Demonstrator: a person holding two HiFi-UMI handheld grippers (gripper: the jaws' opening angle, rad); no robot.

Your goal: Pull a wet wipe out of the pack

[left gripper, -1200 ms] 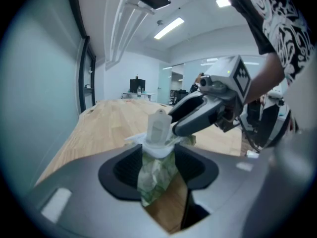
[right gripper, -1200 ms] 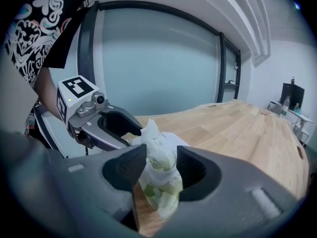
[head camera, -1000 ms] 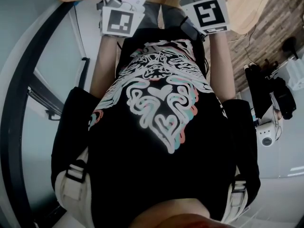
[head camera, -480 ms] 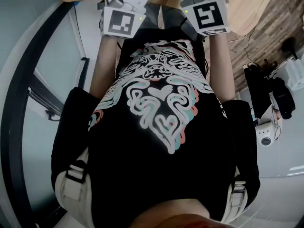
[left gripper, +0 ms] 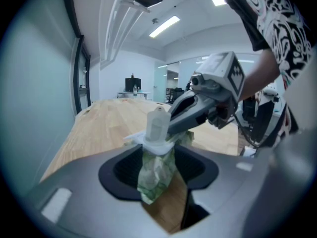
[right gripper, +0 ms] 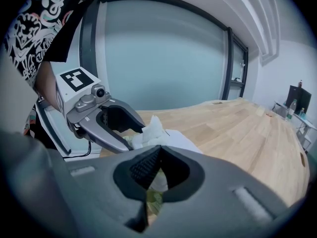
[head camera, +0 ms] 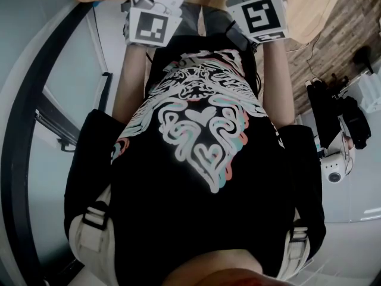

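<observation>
In the left gripper view my left gripper (left gripper: 158, 155) is shut on a crumpled green wipe pack (left gripper: 154, 177), held upright above the wooden table (left gripper: 106, 128). A white wet wipe (left gripper: 157, 125) sticks up from the pack's top. My right gripper (left gripper: 174, 125) reaches in from the right, its tips at that wipe. In the right gripper view my right gripper (right gripper: 158, 151) is shut on the wet wipe (right gripper: 151, 129), whose tuft rises just past the jaws. The pack (right gripper: 152, 200) shows below them. The left gripper's fingers (right gripper: 116, 140) come in from the left.
The head view shows only the person's black printed shirt, both forearms and the two marker cubes (head camera: 147, 27) (head camera: 260, 18) at the top edge; the jaws are cut off there. The long wooden table (right gripper: 247, 133) runs beside a glass wall (right gripper: 163, 58).
</observation>
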